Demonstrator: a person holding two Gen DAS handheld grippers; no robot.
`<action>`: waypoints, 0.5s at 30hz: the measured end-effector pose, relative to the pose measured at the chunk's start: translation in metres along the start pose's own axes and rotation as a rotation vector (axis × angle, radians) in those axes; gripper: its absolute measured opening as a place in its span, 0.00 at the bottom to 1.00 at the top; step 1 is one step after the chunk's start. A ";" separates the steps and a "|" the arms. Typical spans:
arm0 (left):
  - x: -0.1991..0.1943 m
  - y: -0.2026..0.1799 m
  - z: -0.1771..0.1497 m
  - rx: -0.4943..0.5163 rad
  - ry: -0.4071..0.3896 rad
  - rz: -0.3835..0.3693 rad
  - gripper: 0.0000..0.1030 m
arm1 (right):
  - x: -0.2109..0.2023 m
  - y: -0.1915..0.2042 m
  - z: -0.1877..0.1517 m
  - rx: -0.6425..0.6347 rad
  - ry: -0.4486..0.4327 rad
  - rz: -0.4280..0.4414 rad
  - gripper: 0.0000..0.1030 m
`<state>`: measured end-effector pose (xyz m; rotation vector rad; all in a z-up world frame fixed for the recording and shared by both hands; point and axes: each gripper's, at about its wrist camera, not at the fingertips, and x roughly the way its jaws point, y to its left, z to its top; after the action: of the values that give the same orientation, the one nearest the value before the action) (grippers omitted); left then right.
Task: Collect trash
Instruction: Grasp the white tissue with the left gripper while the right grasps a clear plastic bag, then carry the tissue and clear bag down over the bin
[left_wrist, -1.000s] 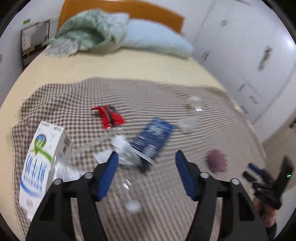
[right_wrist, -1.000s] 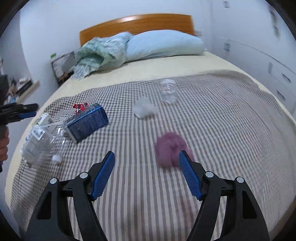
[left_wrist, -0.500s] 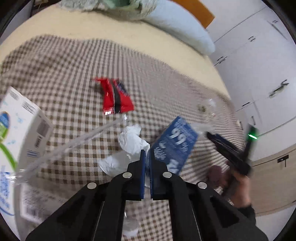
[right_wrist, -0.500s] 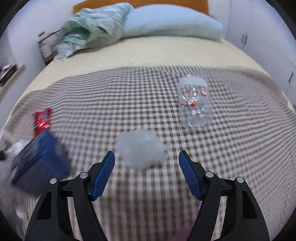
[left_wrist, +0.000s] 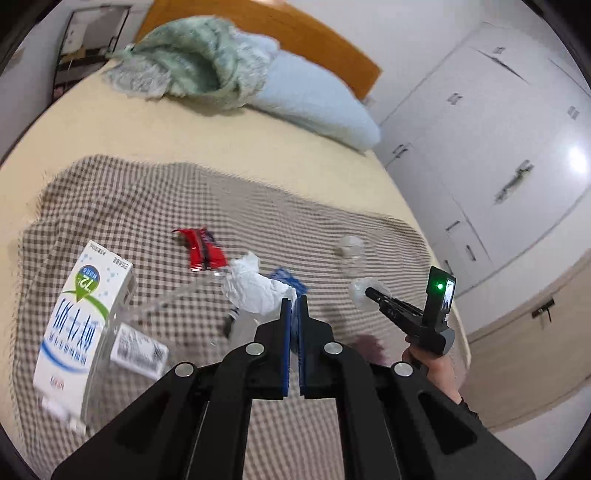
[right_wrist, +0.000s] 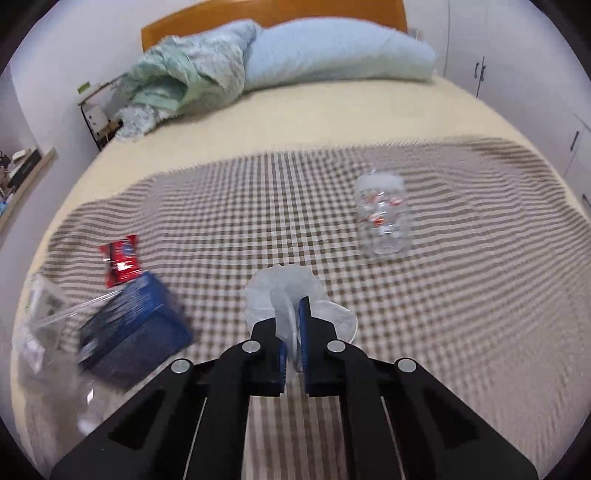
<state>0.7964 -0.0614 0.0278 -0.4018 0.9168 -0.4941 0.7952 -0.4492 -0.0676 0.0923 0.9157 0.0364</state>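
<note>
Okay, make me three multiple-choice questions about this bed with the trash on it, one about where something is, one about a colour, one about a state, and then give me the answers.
1. Where does the red wrapper lie?
A. on the pillow
B. on the checked blanket
C. on the floor

2. What colour is the pillow by the headboard?
A. light blue
B. orange
C. black

3. What is the right gripper doing?
A. standing wide open
B. shut on the clear plastic piece
C. shut on the clear jar

Answers:
1. B, the wrapper rests on the checked blanket beside the blue box.
2. A, its cover is pale blue.
3. B, the clear plastic piece sits between its closed fingers, while the clear jar lies apart.
</note>
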 end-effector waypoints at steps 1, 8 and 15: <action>-0.014 -0.013 -0.004 0.015 -0.005 -0.011 0.00 | -0.016 -0.001 -0.002 -0.001 -0.010 -0.002 0.06; -0.106 -0.110 -0.053 0.138 -0.032 -0.038 0.00 | -0.156 -0.008 -0.030 -0.015 -0.099 -0.029 0.06; -0.175 -0.198 -0.139 0.254 -0.055 -0.110 0.00 | -0.294 -0.039 -0.110 -0.038 -0.176 -0.063 0.06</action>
<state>0.5465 -0.1410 0.1691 -0.2340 0.7696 -0.6887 0.5283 -0.5020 0.0945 0.0308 0.7413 -0.0130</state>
